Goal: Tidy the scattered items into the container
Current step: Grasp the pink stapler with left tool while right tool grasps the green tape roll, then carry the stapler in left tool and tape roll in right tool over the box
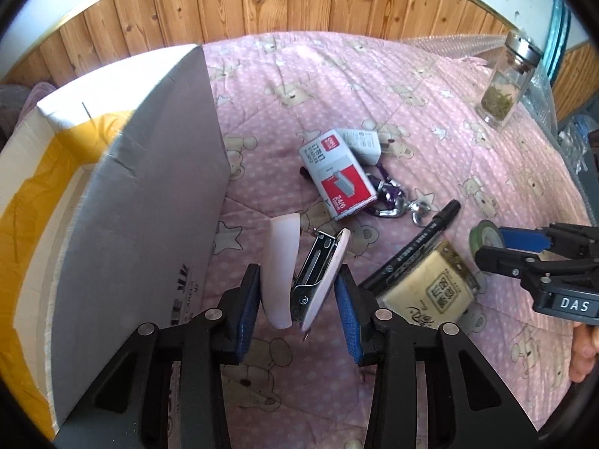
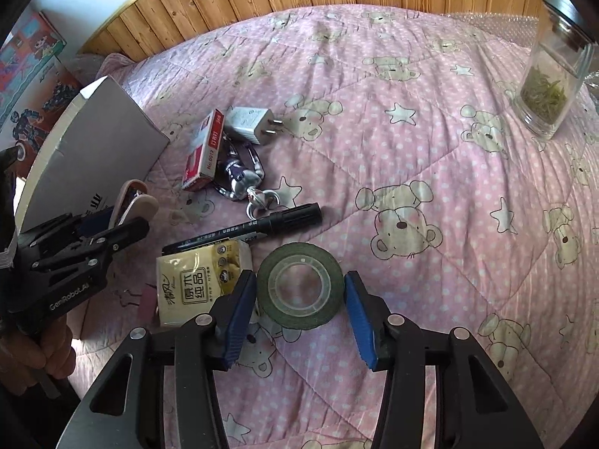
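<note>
both claws are black with ribbed blue pads and silver screws; the right claw (image 1: 486,245) reads "das".

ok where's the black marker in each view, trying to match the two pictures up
Left wrist view: the black marker lies right of centre, slanting up to the right, beside the tissue pack.
Right wrist view: the marker lies left of centre, just above the tissue pack.
Shared landmark: the red and white staple box, above the marker in both.
</note>
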